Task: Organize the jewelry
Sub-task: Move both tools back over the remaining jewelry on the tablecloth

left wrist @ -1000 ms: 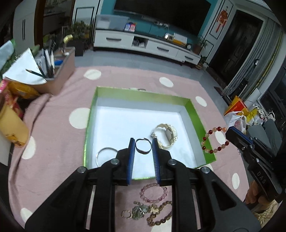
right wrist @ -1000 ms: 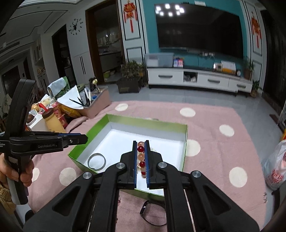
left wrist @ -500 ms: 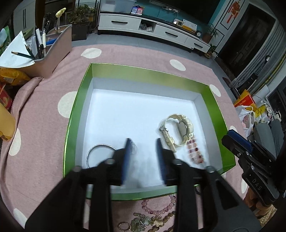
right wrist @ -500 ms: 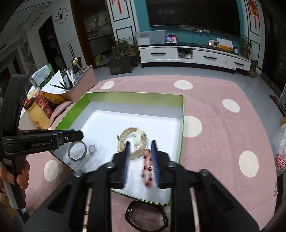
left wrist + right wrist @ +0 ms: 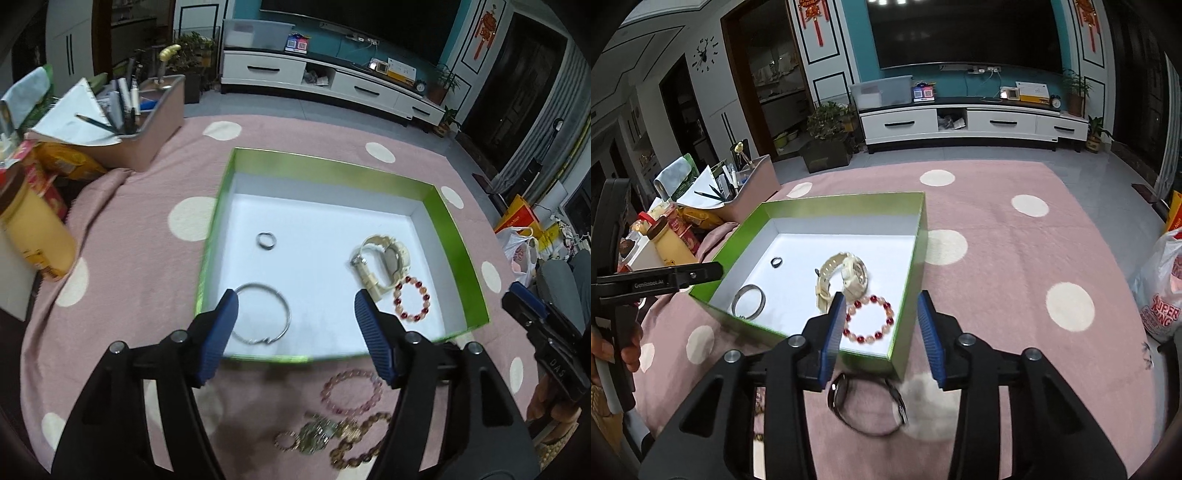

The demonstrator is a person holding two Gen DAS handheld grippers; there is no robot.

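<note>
Hovering with both grippers, left [image 5: 295, 332] and right [image 5: 882, 332], spread and empty, you are risking snagging the box [image 5: 458, 251] wall while reaching for the 3 bracelets [image 5: 351, 391] lying outside it.

Black plastic left tongs [image 5: 295, 325], ribbed blue pads [image 5: 373, 339], silver screws, right tongs [image 5: 882, 332] alike

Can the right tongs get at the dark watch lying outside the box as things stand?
Probably yes. The right tongs are open and empty, and the dark watch lies uncovered on the pink cloth just below them, in front of the green box, with nothing between.
</note>
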